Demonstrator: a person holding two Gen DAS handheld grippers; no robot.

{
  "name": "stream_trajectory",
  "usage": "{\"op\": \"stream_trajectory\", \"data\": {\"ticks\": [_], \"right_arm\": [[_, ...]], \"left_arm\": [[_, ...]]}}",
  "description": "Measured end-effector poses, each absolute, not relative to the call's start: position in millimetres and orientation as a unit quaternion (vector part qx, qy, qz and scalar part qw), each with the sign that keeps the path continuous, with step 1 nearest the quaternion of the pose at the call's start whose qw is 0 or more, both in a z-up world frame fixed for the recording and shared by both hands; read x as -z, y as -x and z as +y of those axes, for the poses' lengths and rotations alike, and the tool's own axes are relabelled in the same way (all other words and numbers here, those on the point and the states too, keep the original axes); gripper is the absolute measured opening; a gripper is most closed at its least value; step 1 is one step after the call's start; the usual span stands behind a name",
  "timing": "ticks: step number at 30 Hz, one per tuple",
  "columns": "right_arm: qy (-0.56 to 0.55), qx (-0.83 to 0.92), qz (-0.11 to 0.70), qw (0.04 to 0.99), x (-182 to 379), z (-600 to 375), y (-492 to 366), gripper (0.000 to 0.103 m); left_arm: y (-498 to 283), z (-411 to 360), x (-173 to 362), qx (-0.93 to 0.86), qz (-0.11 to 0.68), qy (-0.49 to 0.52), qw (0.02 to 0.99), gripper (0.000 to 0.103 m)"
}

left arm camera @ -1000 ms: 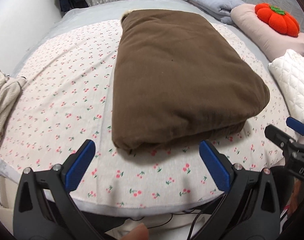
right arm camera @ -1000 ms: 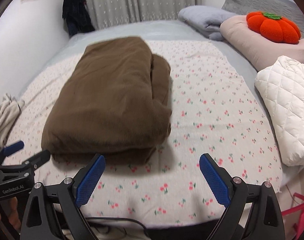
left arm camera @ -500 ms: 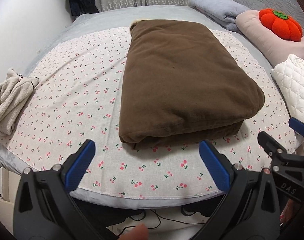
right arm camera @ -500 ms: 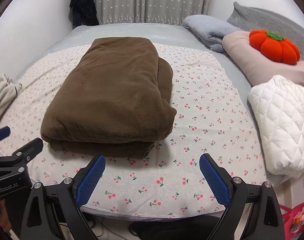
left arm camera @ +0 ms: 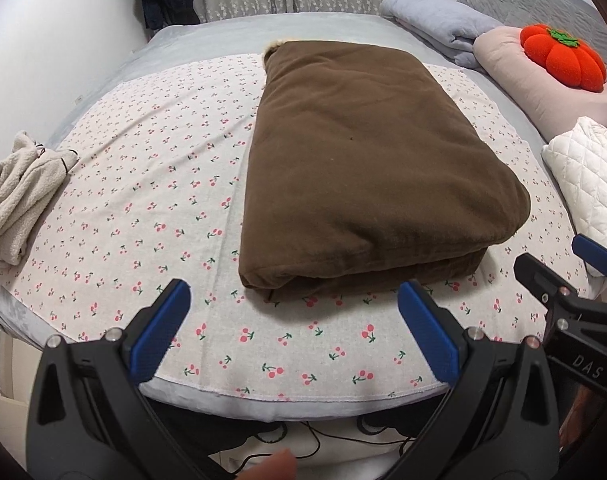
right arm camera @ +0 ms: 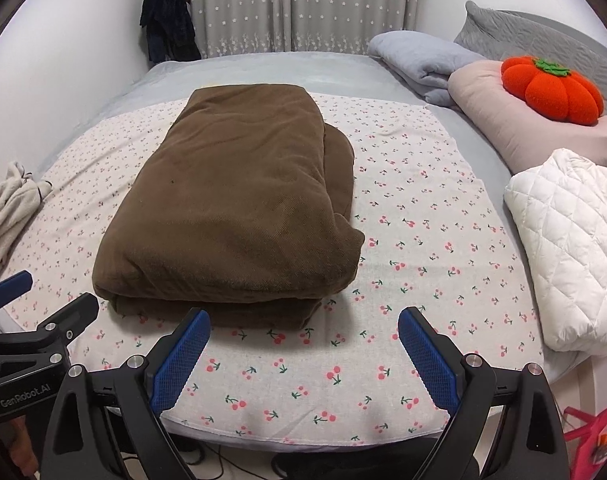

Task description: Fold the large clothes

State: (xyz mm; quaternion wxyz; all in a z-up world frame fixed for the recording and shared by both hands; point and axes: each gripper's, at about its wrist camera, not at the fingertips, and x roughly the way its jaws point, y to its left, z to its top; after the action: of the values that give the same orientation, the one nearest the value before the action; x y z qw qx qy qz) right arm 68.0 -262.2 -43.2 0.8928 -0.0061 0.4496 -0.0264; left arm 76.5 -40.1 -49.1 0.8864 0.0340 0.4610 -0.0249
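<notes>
**Brown bundle folded and lying free, both jaws wide**

Here I am at the foot of the bed, and my left gripper (left arm camera: 293, 326) is spread wide with nothing between its blue pads. Same story with my right gripper (right arm camera: 303, 354): jaws apart, holding nothing. The brown garment (left arm camera: 367, 164) lies in a thick rectangular stack on the cherry-print sheet (left arm camera: 151, 200), its near folded edge just beyond my fingertips, untouched.

From the right wrist view a lower layer bulges out past the top one on the far right side, so the stack is not perfectly square. To my eye the folding looks close to done.

It looks plush, soft and bulky, probably weighty for cloth and floppy once lifted. If I take it again, I'd pinch through all layers at the two near corners, since gripping only the top layer would likely peel the fold open.

A cream cloth (left arm camera: 19, 196) sits crumpled at the left edge, well apart.
</notes>
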Motion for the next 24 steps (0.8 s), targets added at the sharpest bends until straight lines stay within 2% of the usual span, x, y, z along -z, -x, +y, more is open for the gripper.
{"op": "stream_trajectory", "data": {"ticks": [24], "right_arm": [[0.002,0.018,0.454,0.891,49.0,-256.0,-76.4,0.097]], "left_arm": [[-81.4,-36.1,55.5,0.027,0.467,-0.015,0.884,0.103]]}}
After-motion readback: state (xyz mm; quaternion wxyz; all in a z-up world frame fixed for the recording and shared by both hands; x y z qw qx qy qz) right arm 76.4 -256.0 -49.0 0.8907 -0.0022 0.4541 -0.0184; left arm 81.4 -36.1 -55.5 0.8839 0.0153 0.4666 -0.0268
